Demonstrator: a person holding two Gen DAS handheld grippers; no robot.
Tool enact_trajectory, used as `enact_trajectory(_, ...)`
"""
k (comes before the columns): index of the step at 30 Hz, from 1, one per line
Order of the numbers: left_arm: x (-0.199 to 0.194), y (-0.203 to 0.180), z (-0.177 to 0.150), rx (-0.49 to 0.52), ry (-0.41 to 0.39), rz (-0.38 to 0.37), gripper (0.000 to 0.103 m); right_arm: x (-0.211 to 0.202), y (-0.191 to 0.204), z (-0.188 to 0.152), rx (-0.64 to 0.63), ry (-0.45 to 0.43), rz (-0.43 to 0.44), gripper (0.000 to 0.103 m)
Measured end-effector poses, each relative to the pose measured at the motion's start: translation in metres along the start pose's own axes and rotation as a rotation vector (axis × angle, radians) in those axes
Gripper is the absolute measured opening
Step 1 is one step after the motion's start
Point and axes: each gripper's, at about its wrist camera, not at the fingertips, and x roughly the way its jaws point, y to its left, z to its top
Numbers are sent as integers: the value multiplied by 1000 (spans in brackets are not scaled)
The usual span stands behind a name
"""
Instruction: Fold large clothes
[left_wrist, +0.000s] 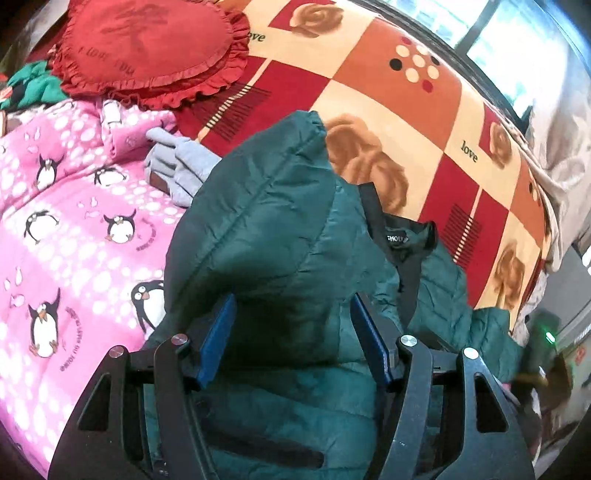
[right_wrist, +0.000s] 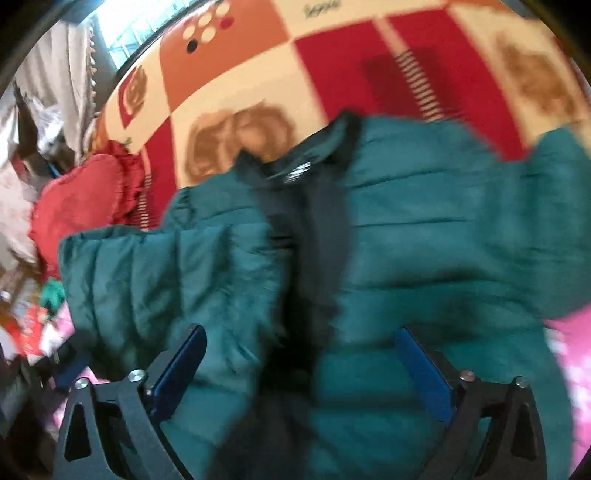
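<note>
A dark green quilted jacket (left_wrist: 266, 221) lies on the bed, its black collar and label (left_wrist: 397, 240) facing up. My left gripper (left_wrist: 293, 301) is open just over a folded-in sleeve, and the puffy fabric bulges between the blue pads (left_wrist: 218, 332) without being pinched. The right wrist view is blurred. It shows the same jacket (right_wrist: 424, 229) spread out, its dark front placket (right_wrist: 317, 236) running down the middle. My right gripper (right_wrist: 300, 330) hangs wide open above the jacket's lower part, holding nothing.
The bed is covered by a red, orange and cream checked blanket with roses (left_wrist: 369, 74). A pink penguin quilt (left_wrist: 74, 221), grey gloves (left_wrist: 177, 166) and a red heart pillow (left_wrist: 147, 48) lie to the left. A window (left_wrist: 517, 48) is behind the bed.
</note>
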Motion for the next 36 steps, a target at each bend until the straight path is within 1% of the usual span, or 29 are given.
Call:
enact_trajectory(2,7,3,-2,-25,17,18,64,28,3,2,4,91,73,92)
enact_trajectory(3,11,4,-2,-38,34,23,64,44,4,0,-6,140,76,88)
enact_trajectory(4,16,5,-3,-51,56,29,64,49,4,-3,-19,143,66,82)
enact_trajectory(6,25,8,-5,-79,91,35,64,48,4,-6,-43,123,75,65)
enact_trajectory(7,26,8,-5,-80,96,37,64,43,1,-6,-40,105,83,46)
enact_trajectory(8,27,7,-5,-78,99,37,64,38,-2,-6,-37,90,84,29)
enact_trajectory(10,26,5,-5,-73,92,37,64,20,-7,-5,-43,44,85,16)
enact_trajectory(11,25,4,-5,-66,89,37,64,13,-8,-5,-53,31,74,14)
enact_trajectory(15,26,0,-9,-45,87,31,64,-12,-21,-4,-52,-17,55,13)
enact_trajectory(17,23,-3,-9,-34,70,33,64,-28,-40,-1,-3,-54,-11,13)
enact_trajectory(18,22,-4,-8,-26,59,39,64,-39,-57,1,48,-81,-86,13)
enact_trajectory(21,17,-4,-6,-22,22,41,64,-61,-93,4,128,-131,-238,13)
enact_trajectory(22,17,-3,-5,-25,20,47,64,-67,-106,4,158,-146,-262,13)
enact_trajectory(24,23,0,-3,-39,39,55,64,-69,-125,5,199,-147,-246,13)
enact_trajectory(27,33,4,-2,-54,69,68,64,-63,-130,5,201,-125,-216,13)
enact_trajectory(31,49,-6,4,-6,95,51,64,-57,-134,1,216,-113,-198,13)
enact_trajectory(33,61,-11,7,44,113,58,64,-62,-140,-1,239,-115,-181,17)
enact_trajectory(34,71,-12,8,66,138,65,64,-66,-142,0,243,-127,-184,20)
enact_trajectory(36,84,-11,7,77,169,98,64,-77,-141,2,245,-175,-202,24)
